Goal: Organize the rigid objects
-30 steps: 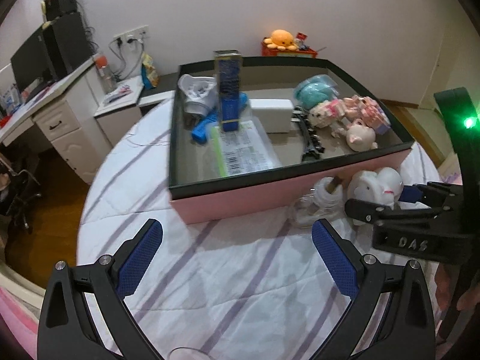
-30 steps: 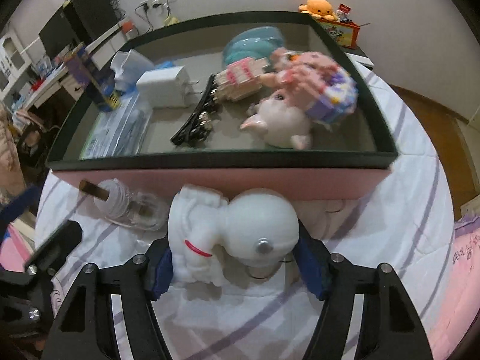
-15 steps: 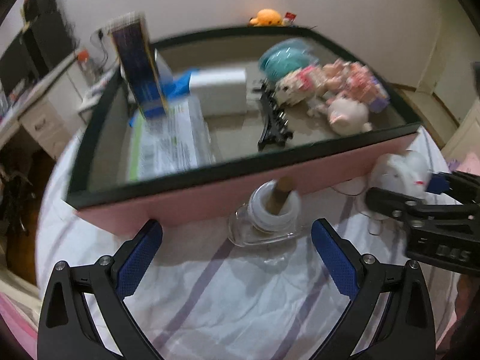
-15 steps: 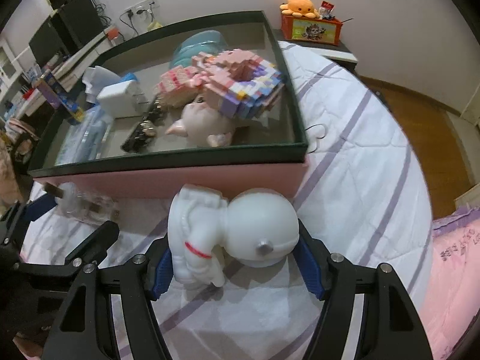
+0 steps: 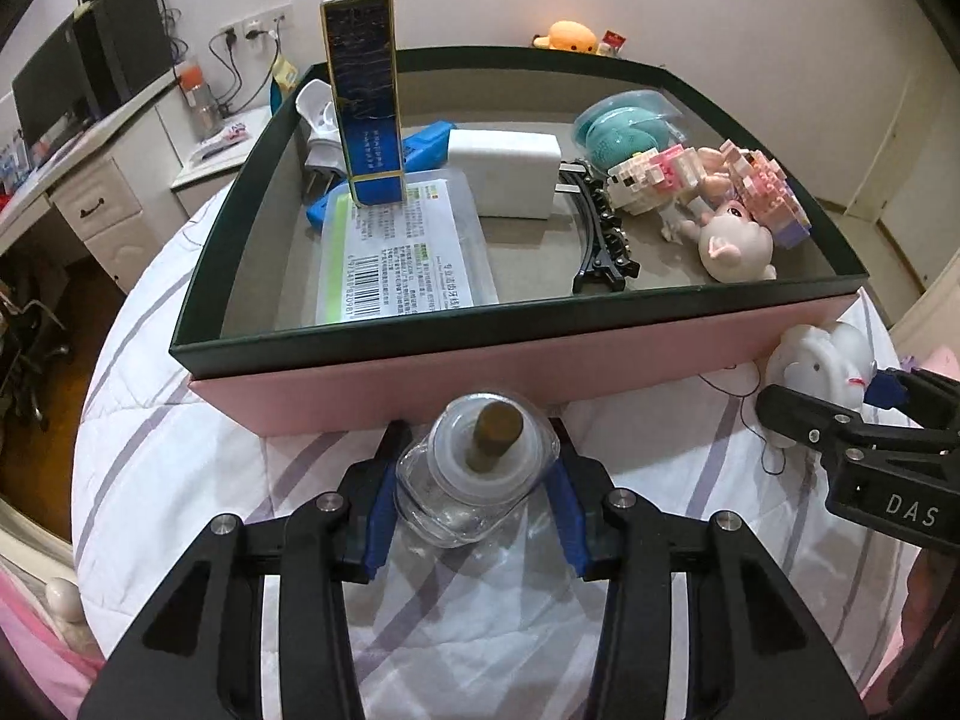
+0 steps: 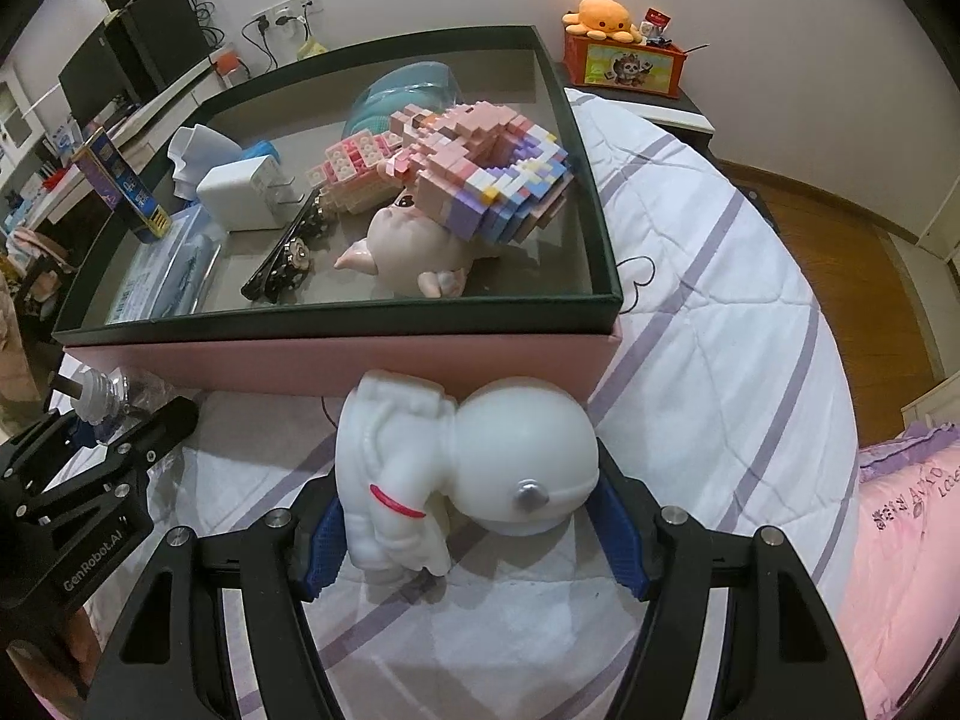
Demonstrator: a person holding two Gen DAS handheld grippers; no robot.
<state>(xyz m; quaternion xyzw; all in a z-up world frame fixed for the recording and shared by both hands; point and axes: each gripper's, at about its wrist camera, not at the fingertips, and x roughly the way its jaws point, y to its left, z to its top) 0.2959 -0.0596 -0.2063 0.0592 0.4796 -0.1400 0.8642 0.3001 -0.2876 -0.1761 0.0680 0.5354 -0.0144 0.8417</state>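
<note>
My left gripper (image 5: 471, 483) is shut on a clear glass bottle (image 5: 471, 480) with a white collar and brown stopper, just in front of the pink box (image 5: 480, 366). My right gripper (image 6: 465, 492) is shut on a white astronaut figure (image 6: 462, 462), lying sideways between the blue pads, close to the box's front wall (image 6: 336, 360). The astronaut also shows at the right of the left wrist view (image 5: 822, 366), and the bottle at the left of the right wrist view (image 6: 99, 399).
The dark-rimmed box holds a tall blue carton (image 5: 366, 102), a white charger (image 5: 507, 171), a labelled plastic case (image 5: 402, 252), a black hair clip (image 5: 600, 234), a pig figure (image 5: 735, 243), pink brick models (image 6: 474, 162) and a teal item (image 5: 624, 123). It rests on a striped white quilt (image 6: 720, 312).
My left gripper moved forward around the glass bottle and closed on it. My right gripper still holds the astronaut and has shifted little.
</note>
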